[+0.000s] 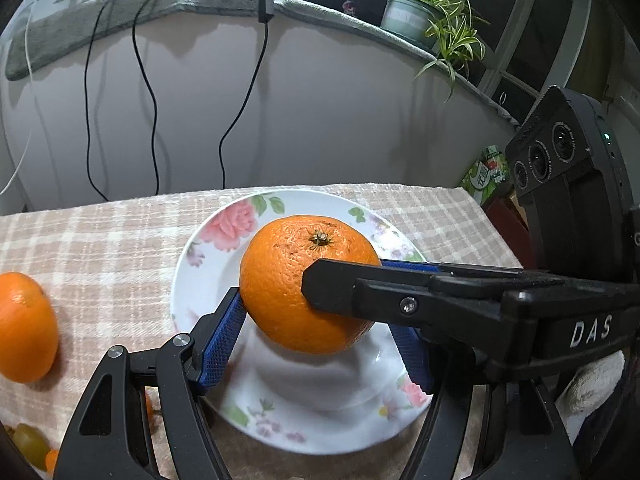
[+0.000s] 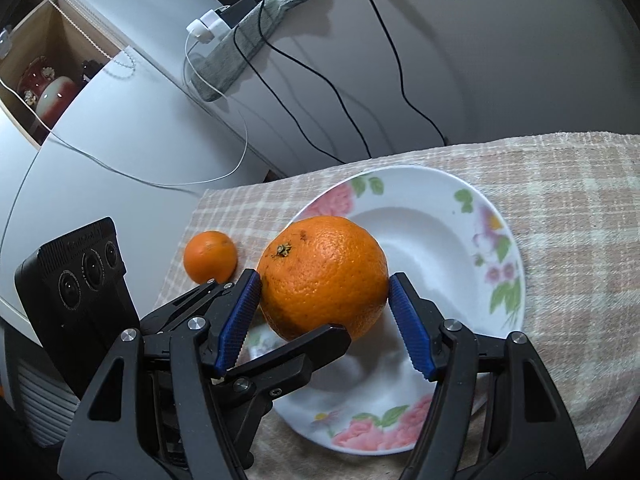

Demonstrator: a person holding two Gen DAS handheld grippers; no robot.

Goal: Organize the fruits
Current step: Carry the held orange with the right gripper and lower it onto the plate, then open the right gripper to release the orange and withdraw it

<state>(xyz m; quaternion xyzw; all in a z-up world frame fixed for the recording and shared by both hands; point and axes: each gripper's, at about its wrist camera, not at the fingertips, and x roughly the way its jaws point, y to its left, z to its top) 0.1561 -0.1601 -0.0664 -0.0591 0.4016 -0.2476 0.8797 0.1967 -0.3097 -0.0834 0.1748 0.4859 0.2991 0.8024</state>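
In the left wrist view, the left gripper point(image 1: 320, 316) clasped the large orange point(image 1: 308, 284) above the floral plate point(image 1: 208, 248). In the right wrist view, the right gripper point(image 2: 325, 312) gripped it too, near the plate's left rim. The orange looked firm, weighty and dimpled, best held across its middle.

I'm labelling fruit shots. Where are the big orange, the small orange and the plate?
big orange point(image 2: 324, 276): right wrist view, front peel.
small orange point(image 2: 210, 255): right wrist view, its middle.
plate point(image 2: 432, 184): right wrist view, far rim.
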